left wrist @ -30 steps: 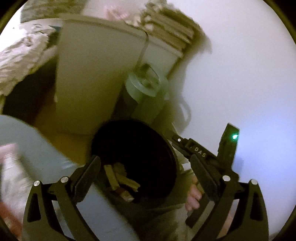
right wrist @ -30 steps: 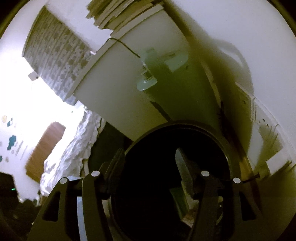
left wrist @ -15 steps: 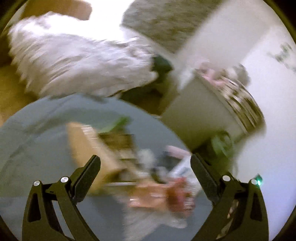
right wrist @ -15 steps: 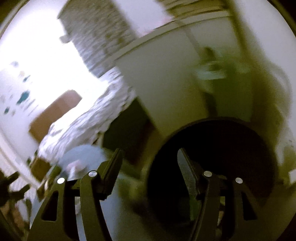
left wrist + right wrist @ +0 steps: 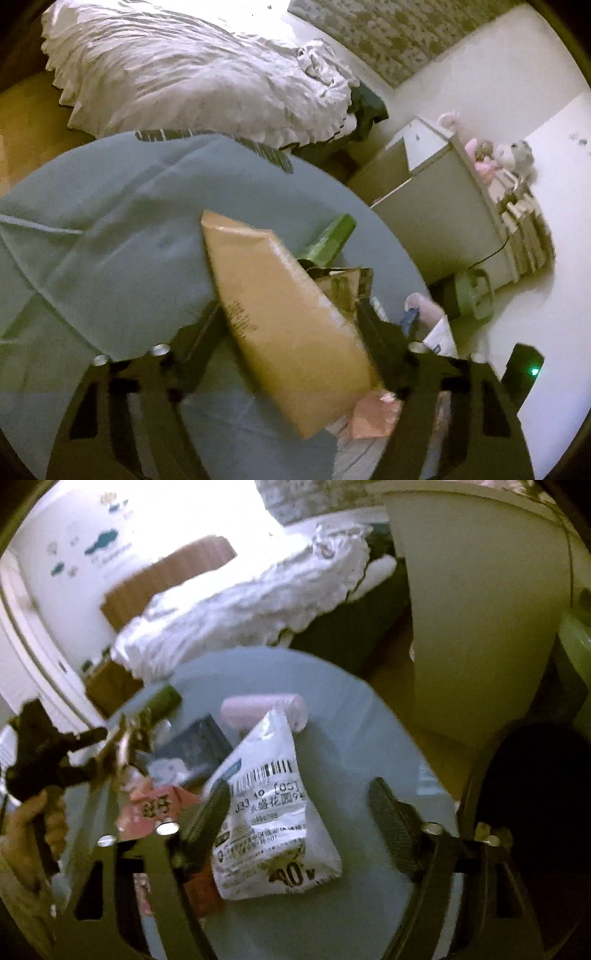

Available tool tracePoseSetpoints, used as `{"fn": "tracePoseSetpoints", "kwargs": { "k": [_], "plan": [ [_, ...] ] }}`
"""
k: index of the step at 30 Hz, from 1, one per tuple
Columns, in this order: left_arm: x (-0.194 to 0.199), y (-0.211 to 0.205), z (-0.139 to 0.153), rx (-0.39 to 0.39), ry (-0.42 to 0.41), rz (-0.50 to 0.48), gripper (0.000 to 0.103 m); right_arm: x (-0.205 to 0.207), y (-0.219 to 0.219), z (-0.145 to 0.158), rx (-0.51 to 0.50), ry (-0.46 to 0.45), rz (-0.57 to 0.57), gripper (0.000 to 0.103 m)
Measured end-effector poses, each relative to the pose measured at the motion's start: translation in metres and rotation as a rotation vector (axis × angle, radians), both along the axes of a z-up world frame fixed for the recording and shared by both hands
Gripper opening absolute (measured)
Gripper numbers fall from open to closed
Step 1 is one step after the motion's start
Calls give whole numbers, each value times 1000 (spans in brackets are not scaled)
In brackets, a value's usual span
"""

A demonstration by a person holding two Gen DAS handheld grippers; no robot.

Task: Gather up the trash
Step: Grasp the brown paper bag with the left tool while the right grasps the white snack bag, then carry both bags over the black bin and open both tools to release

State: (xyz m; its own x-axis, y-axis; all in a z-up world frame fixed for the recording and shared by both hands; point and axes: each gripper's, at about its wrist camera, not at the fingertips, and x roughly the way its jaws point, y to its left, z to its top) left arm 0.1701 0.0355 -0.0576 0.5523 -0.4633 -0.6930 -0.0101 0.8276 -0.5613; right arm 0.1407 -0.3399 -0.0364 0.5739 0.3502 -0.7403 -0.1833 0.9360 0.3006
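Observation:
Trash lies on a round table with a grey-blue cloth (image 5: 110,229). A brown cardboard box (image 5: 284,325) lies between the open jaws of my left gripper (image 5: 291,328), not gripped. A green box (image 5: 328,236) and a pink wrapper (image 5: 373,413) lie around it. In the right wrist view a white plastic mailer bag (image 5: 273,812) with a barcode label lies between the open jaws of my right gripper (image 5: 299,805). A pink roll (image 5: 266,709), a dark box (image 5: 192,746) and a pink wrapper (image 5: 155,808) lie beyond. The black trash bin (image 5: 535,812) stands at the right.
A bed with a white ruffled cover (image 5: 192,70) stands behind the table. A white cabinet (image 5: 436,218) with books and toys on top is at the right, with a green appliance (image 5: 472,295) beside it. The left gripper shows at the right wrist view's left edge (image 5: 40,753).
Both grippers swung away from the black bin over to the table. The left now straddles the cardboard box, the right the white mailer bag. Both stayed open.

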Motion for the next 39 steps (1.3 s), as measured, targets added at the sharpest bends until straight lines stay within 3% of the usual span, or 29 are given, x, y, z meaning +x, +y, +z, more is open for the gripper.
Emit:
{"fn": "tracePoseSetpoints", "kwargs": {
  "k": [1, 3, 5, 9, 14, 19, 22, 26, 29, 35, 39],
  "plan": [
    [0, -1, -1, 12, -3, -4, 64, -3, 6, -1, -5, -8, 13, 45],
    [-4, -1, -2, 39, -16, -12, 54, -7, 16, 0, -1, -17, 50, 37],
    [-10, 6, -6, -2, -18, -9, 49, -15, 22, 6, -12, -49, 71, 31],
    [-31, 21, 7, -40, -90, 25, 45, -31, 18, 21, 21, -108, 61, 29],
    [-62, 31, 50, -27, -207, 53, 42, -55, -3, 52, 110, -234, 8, 24],
    [-81, 19, 92, 2, -310, 38, 42, -79, -30, 75, 155, -366, -54, 21],
    [-85, 6, 105, -3, -333, 16, 42, -87, -48, 76, 198, -399, -94, 21],
    [-82, -32, 117, -3, -352, -62, 42, -95, -76, 74, 243, -446, -176, 21],
    [-80, -65, 118, -4, -358, -128, 42, -106, -108, 73, 258, -496, -299, 21],
    [-71, -162, 110, -17, -370, -297, 42, -127, -162, 68, 162, -577, -533, 21],
    [-67, -235, 100, -25, -385, -431, 42, -134, -196, 49, 102, -570, -672, 21]
  ]
}}
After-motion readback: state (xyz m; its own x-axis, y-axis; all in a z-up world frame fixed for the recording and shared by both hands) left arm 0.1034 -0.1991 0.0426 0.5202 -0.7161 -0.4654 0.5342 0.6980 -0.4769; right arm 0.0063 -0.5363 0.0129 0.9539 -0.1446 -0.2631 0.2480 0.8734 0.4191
